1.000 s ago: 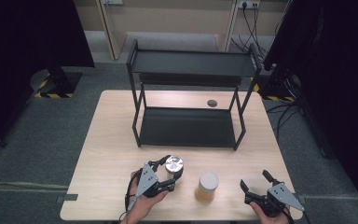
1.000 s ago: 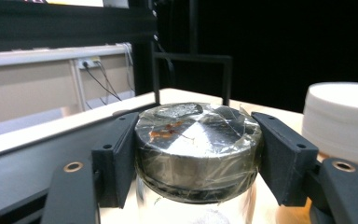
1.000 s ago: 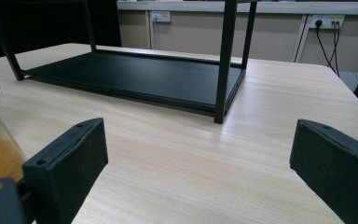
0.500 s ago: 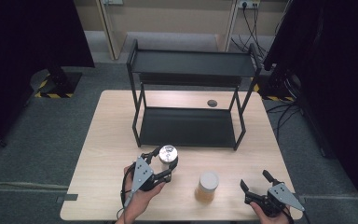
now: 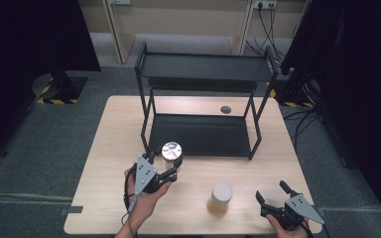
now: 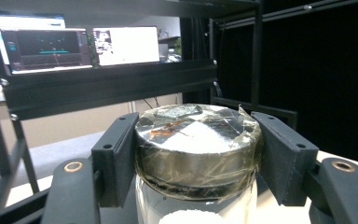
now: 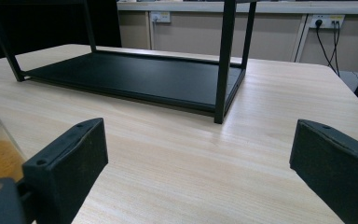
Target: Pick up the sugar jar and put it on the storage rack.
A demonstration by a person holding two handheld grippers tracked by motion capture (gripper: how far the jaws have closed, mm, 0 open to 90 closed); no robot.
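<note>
Nearest the person, at the table's front edge on the right, the right gripper (image 5: 274, 195) rests low with its fingers (image 7: 70, 158) spread wide and nothing between them; in the right gripper view bare light wood lies between the two black pads. Just to its left on the table (image 5: 109, 148) stands a glass jar with amber contents (image 5: 220, 198) and a pale lid, upright and apart from both grippers.

Further left and a little farther in, the left gripper (image 5: 164, 167) is held in the person's left hand (image 5: 144, 201). Its fingers (image 6: 116, 158) pinch a silver-lidded jar (image 5: 171, 151) by the lid, one pad pressed on each side. The left gripper view shows the metal lid wrapped in clear tape and white grains inside the glass below it. This jar hangs upright just in front of the left front leg of the black two-tier shelf (image 5: 203, 67).

Beyond, the shelf stands across the middle of the table. A small dark round disc (image 5: 225, 109) lies on the table behind it, near its right rear leg.
</note>
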